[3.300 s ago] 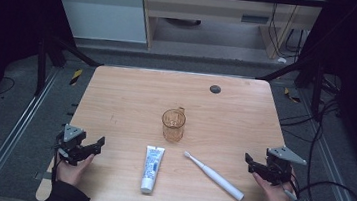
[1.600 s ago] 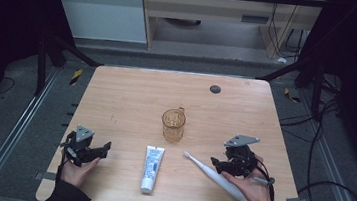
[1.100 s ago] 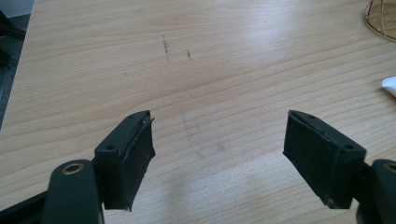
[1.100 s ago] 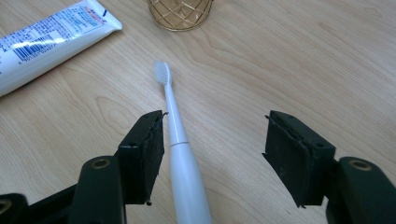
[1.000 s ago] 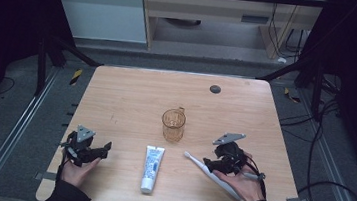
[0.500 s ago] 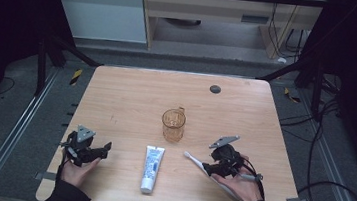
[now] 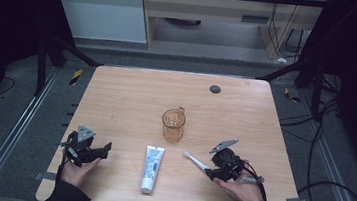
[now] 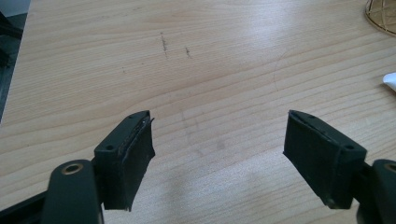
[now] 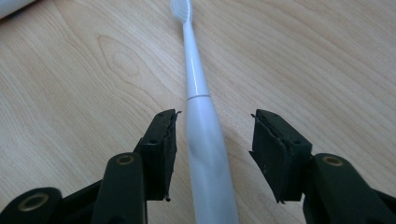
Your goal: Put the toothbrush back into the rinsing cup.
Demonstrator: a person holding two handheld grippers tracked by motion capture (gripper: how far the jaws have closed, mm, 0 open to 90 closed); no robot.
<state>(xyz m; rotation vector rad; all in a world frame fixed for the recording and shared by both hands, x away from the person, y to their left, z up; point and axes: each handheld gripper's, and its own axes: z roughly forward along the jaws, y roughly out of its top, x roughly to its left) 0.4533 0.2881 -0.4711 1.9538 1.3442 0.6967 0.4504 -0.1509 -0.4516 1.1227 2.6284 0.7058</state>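
Note:
A white electric toothbrush [image 9: 198,98] lies flat on the wooden table [image 7: 131,100], its brush head [image 7: 188,155] pointing left. My right gripper [image 9: 212,144] straddles its thick handle, and the jaws have just been closing on it. A gap remains on each side, so the pads do not press it. In the high view that gripper [image 7: 214,170] sits at the front right, low over the handle. My left gripper [image 7: 106,148] rests at the front left, jaws wide apart over bare wood [image 8: 217,144]. A white toothpaste tube [image 7: 151,167] lies between the two hands. An amber see-through cup [image 7: 173,124] stands upright mid-table.
A small dark round spot [image 7: 215,89] marks the far part of the table. Black frame bars and cables run along both sides of the table. Bare wood stretches across the far half and the left side.
My right hand has come in from the table's right edge to the toothbrush and settled over its handle, with the jaws narrowing around it. The left hand has stayed put.

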